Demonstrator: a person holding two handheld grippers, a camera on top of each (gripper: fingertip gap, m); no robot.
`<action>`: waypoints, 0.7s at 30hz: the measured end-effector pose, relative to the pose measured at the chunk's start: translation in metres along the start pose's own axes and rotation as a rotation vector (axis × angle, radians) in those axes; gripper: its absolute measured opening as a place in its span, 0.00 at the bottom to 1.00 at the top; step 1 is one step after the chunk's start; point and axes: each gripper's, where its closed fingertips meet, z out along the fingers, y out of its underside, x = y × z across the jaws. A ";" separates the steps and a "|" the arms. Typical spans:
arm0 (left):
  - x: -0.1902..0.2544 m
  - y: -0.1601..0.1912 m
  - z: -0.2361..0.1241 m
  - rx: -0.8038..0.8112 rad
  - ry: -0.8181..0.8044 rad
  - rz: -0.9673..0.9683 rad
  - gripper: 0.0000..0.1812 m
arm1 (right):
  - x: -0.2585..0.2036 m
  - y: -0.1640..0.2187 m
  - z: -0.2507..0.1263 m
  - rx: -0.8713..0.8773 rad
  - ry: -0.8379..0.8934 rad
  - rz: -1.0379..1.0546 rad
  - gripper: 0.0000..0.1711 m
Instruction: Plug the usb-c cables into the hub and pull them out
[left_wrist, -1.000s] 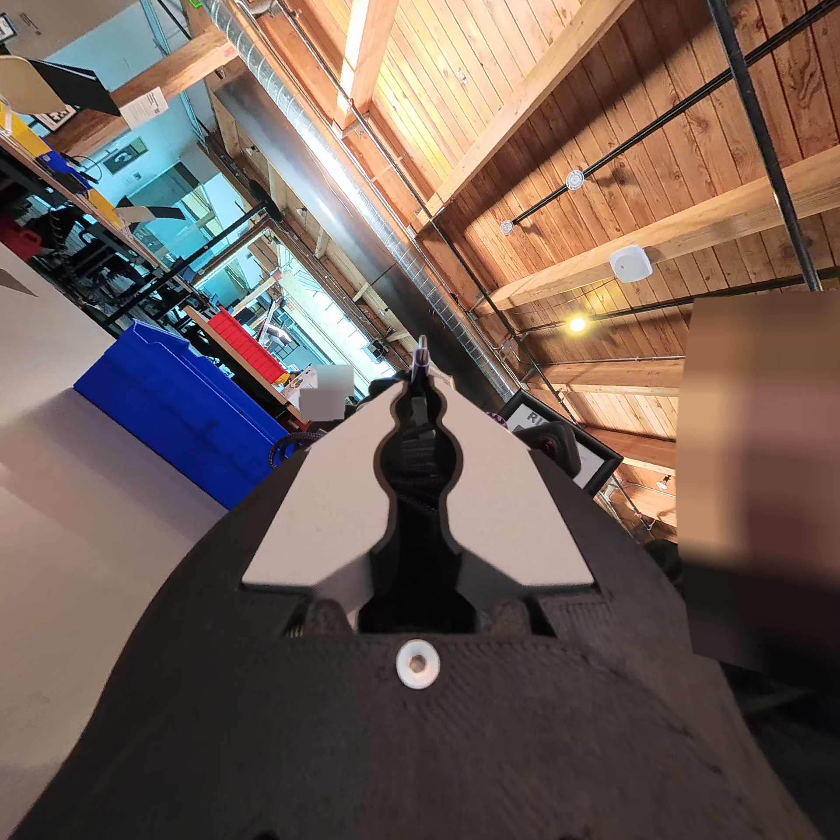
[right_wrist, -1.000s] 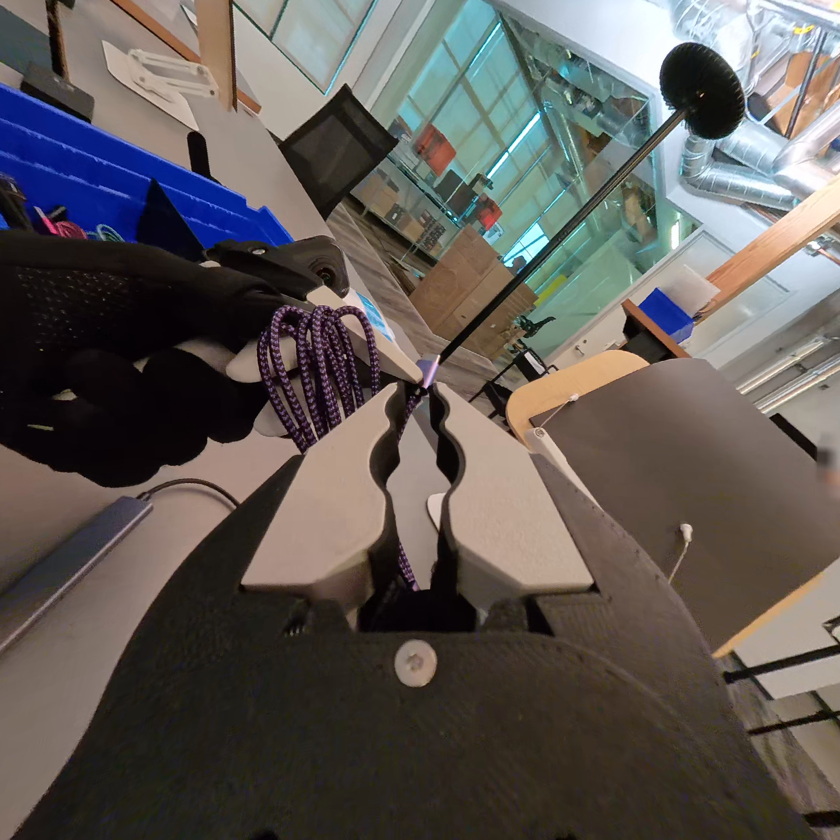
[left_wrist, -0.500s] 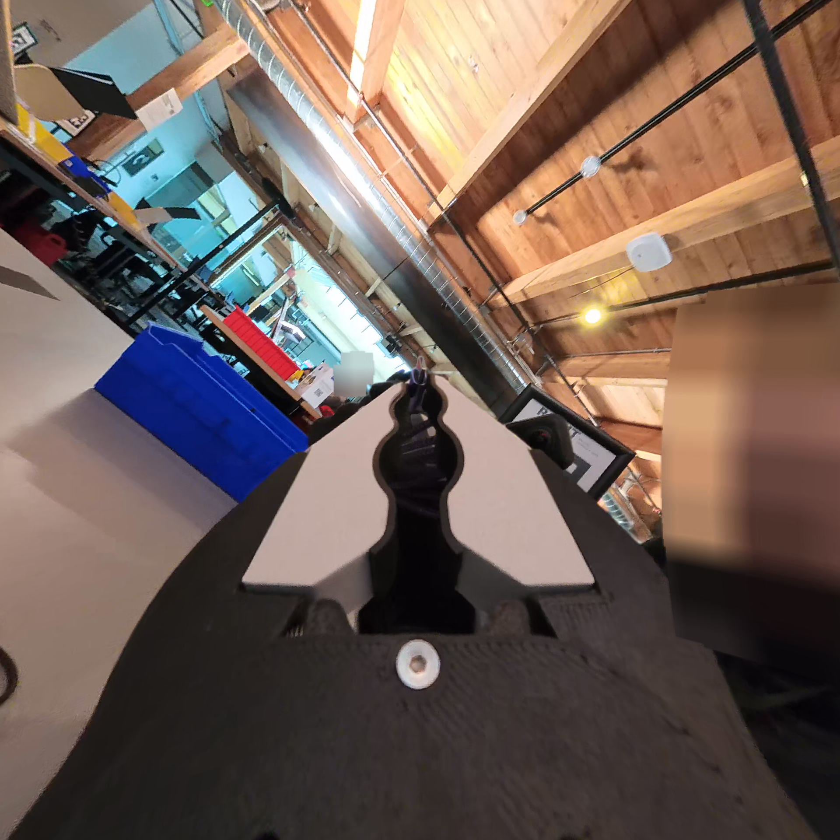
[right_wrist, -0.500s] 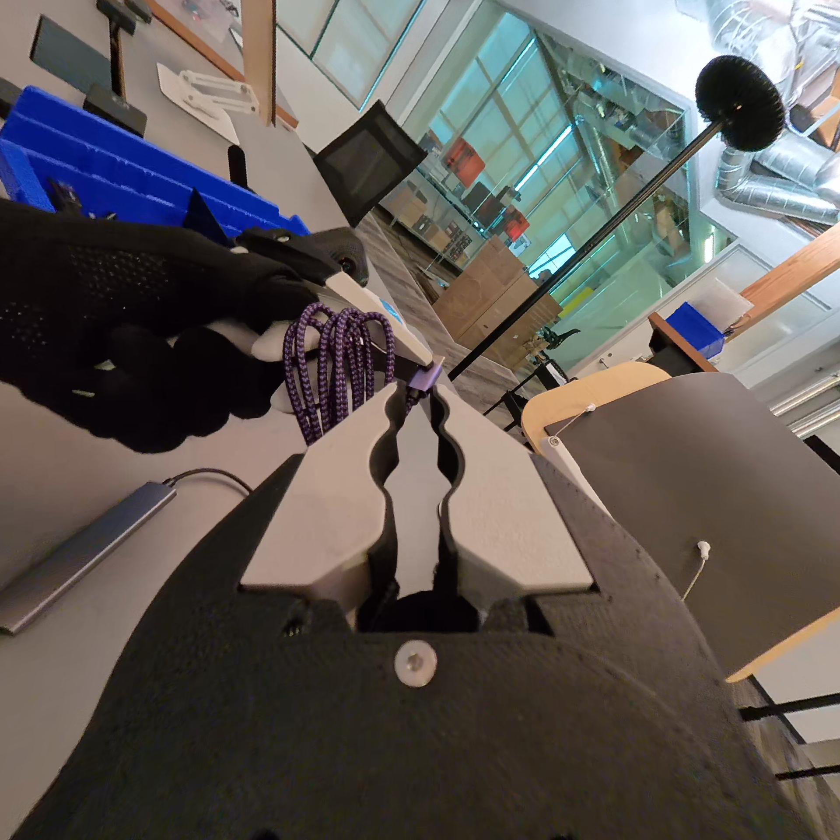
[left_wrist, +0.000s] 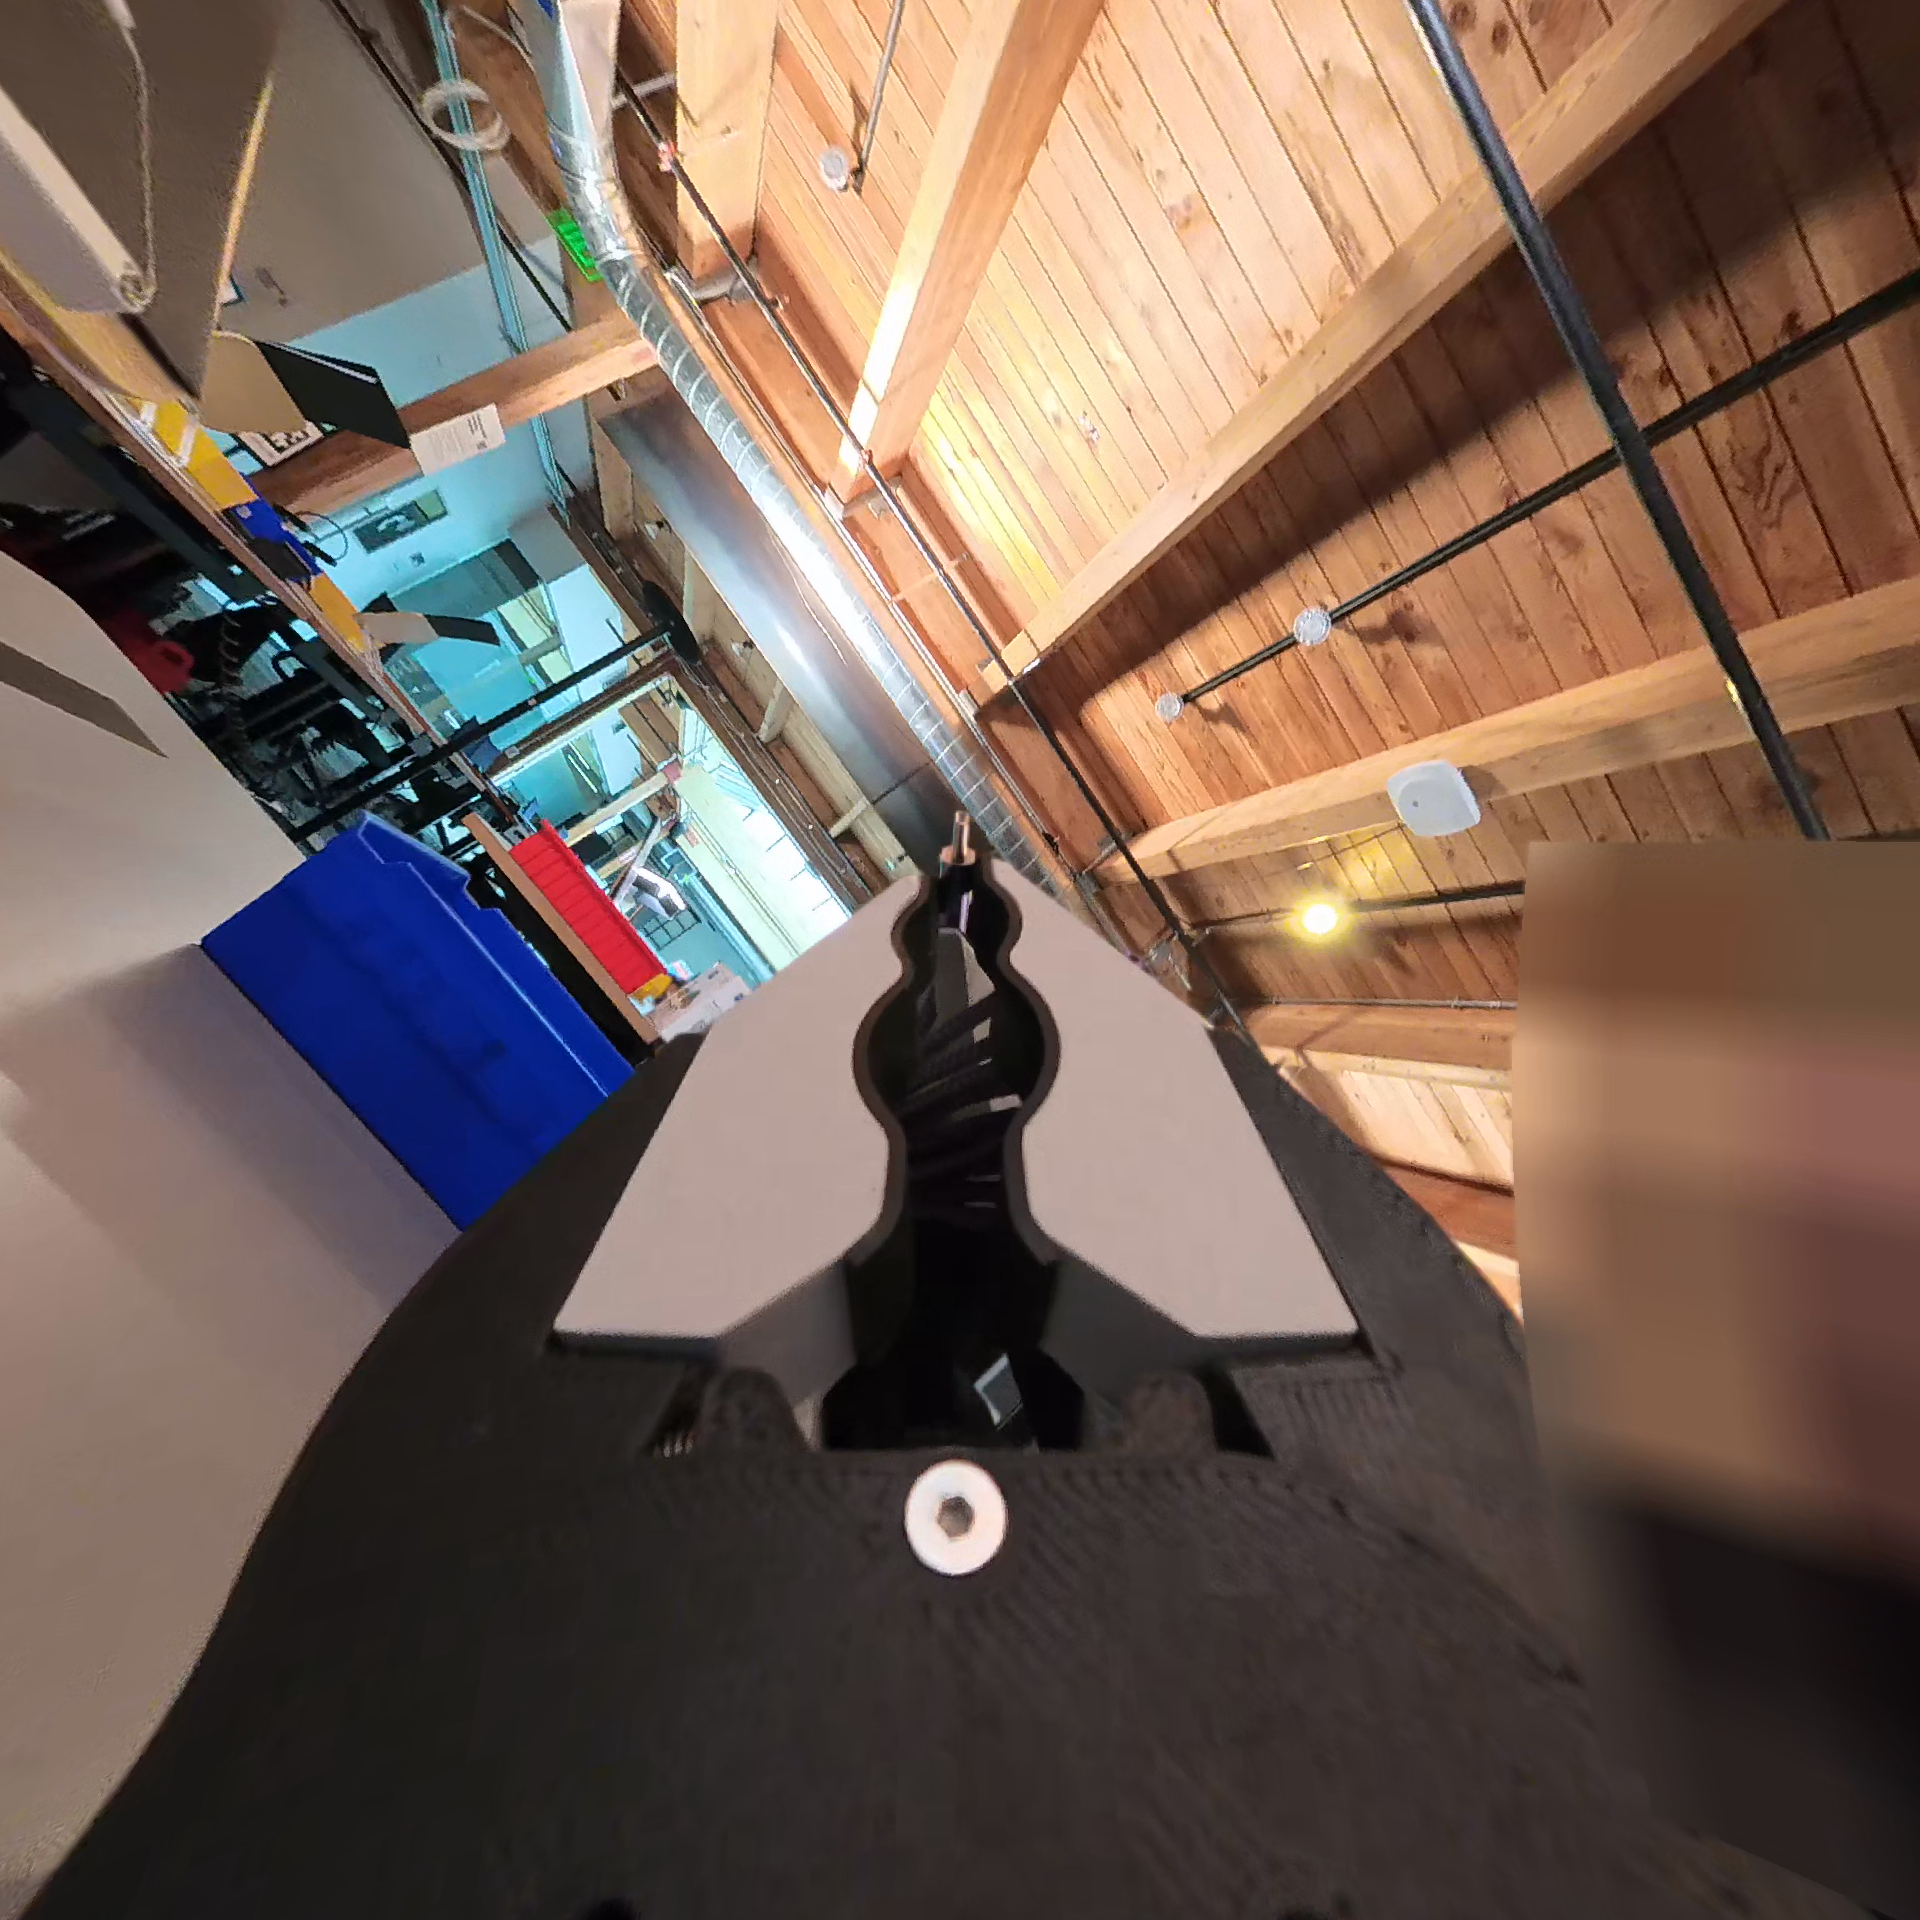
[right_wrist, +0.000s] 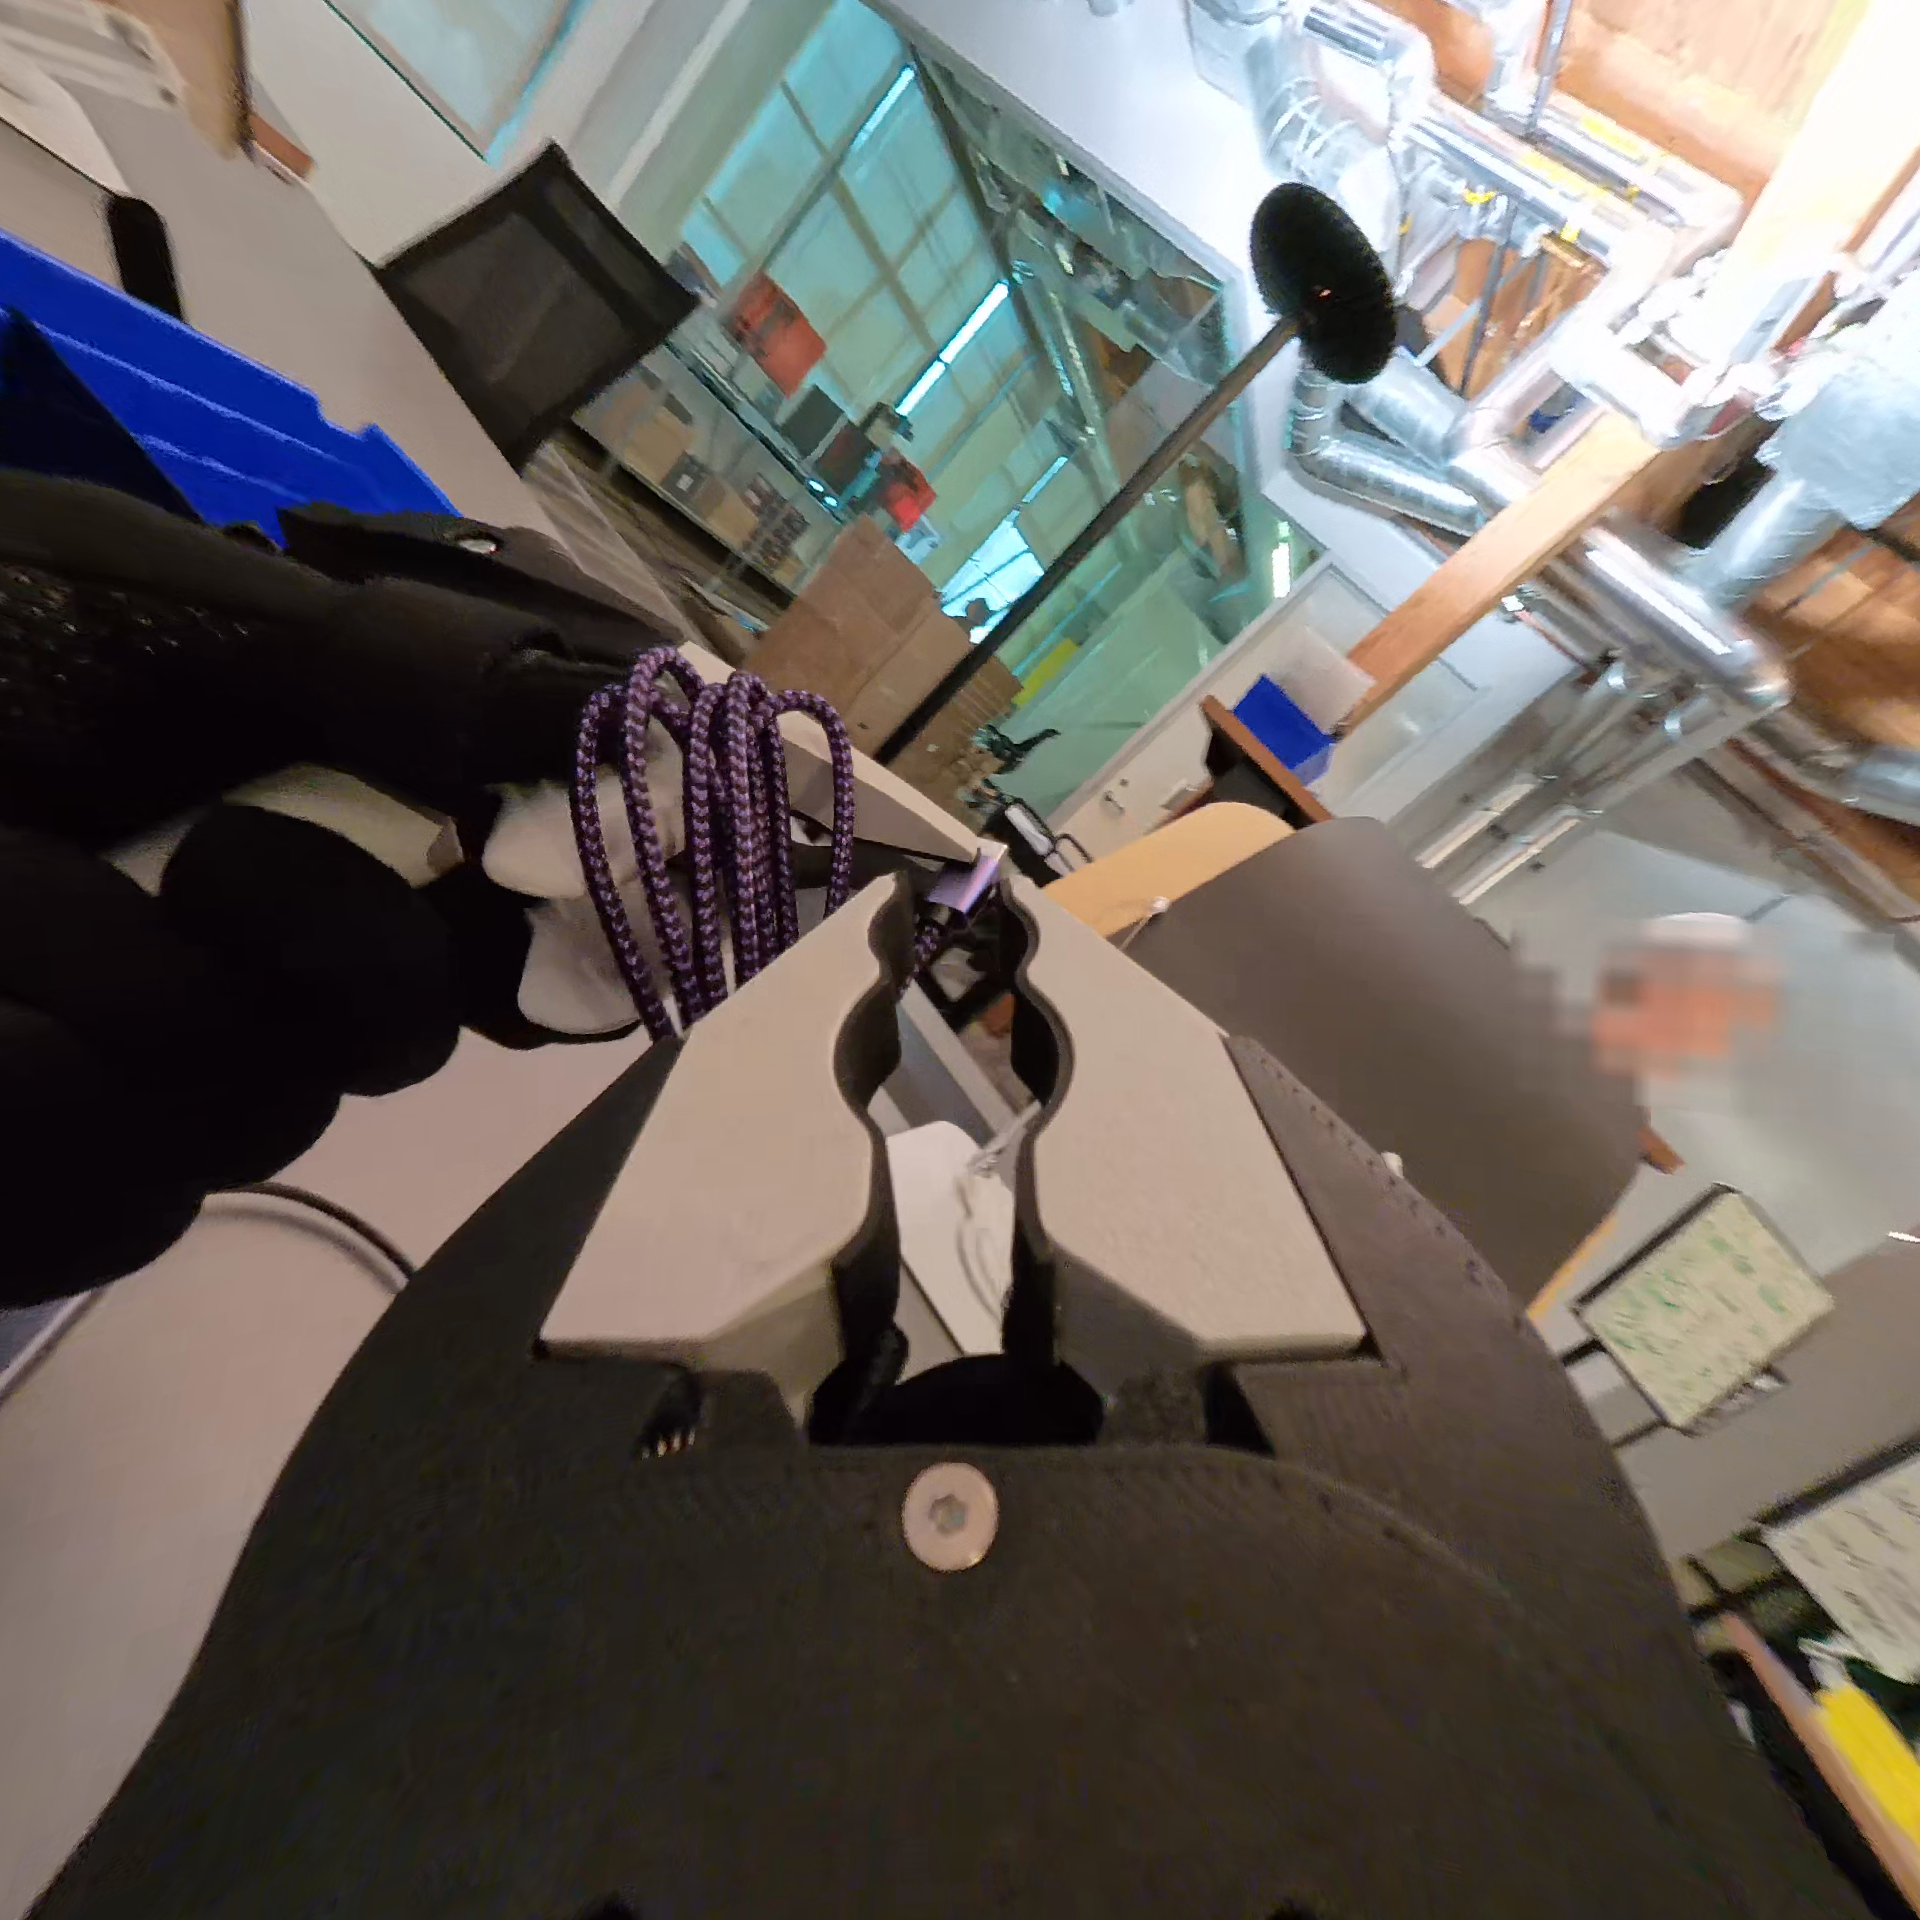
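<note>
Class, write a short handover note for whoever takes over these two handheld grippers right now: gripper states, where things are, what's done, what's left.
Left gripper: shut on the plug of the purple braided usb-c cable; the coil hangs over its fingers.
Right gripper: jaws apart, flanking that plug.
Grey table: hub not clearly in view.
Done: cable lifted off the table.
Left: plug it into the hub, pull it out.
</note>
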 end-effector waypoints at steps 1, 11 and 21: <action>0.000 -0.001 0.000 0.010 0.004 -0.011 0.02 | 0.000 0.000 0.001 -0.004 0.029 -0.022 0.06; 0.002 -0.004 -0.004 0.045 0.058 -0.073 0.02 | -0.003 -0.002 0.003 0.017 0.064 0.036 0.05; -0.007 -0.002 -0.007 -0.046 -0.108 0.172 0.04 | 0.006 0.013 -0.004 0.029 -0.117 0.339 0.04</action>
